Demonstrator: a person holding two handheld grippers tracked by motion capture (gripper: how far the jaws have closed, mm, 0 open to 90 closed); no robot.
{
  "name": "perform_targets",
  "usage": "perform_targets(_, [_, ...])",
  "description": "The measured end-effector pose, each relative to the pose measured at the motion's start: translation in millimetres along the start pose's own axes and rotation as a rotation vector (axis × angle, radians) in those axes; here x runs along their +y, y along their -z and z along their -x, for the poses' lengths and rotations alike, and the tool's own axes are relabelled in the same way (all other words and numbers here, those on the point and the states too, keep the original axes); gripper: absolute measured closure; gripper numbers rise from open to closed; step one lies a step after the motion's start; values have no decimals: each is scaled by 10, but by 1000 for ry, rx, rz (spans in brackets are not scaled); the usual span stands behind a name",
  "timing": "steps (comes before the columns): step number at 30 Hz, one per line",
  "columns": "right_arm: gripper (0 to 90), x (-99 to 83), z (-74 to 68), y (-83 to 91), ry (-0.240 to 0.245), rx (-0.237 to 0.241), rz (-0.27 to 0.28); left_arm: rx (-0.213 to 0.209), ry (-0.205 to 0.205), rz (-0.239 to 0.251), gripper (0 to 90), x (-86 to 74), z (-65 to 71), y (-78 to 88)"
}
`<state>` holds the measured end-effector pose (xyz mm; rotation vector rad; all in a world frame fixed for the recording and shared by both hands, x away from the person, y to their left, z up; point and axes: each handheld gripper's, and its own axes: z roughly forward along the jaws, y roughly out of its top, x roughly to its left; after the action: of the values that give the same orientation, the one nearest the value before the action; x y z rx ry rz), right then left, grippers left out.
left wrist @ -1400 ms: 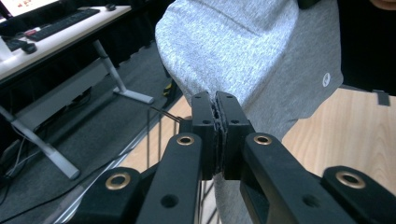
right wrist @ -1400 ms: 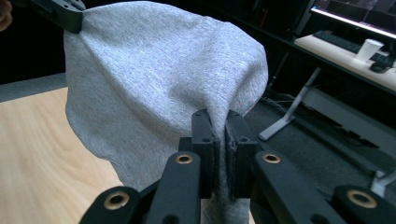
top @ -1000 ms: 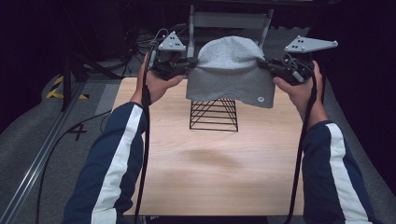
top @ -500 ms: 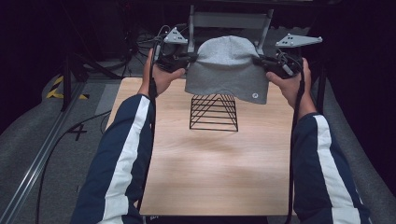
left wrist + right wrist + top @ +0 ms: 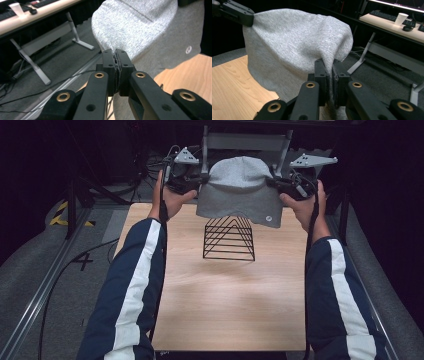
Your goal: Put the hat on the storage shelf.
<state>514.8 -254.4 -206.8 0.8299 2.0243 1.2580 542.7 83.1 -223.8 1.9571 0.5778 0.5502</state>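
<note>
Both hands carried the grey beanie farther from the person; jaws of both grippers clamp its edges

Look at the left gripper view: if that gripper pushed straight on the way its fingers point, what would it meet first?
The grey beanie. The left gripper is already shut on its edge, so the cloth lies directly ahead; beyond it probably the floor past the table, though depth is unclear.

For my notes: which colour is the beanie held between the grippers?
Heather grey beanie, clearest in the right gripper view.
</note>
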Motion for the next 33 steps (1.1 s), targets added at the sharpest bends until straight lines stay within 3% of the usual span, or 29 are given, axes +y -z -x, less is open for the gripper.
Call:
perform_targets(8, [844,-106,-96,32,13,28,-3,-27,15,3,876,-126,20,72])
perform_targets(11, [845,-126,-139,80,21,38,6,-37,-8,30,876,-133,73,183])
perform_targets(21, [845,-139,-192,194,36,48,24,-62,-35,55,876,-169,199,342])
perform_targets(25, [844,-164,-229,209,43,52,19,-63,-48,34,876,-227,225,328])
perform_targets(33, [843,-311,-278,137,47,42,-4,-64,-37,-9,876,-365,238,180])
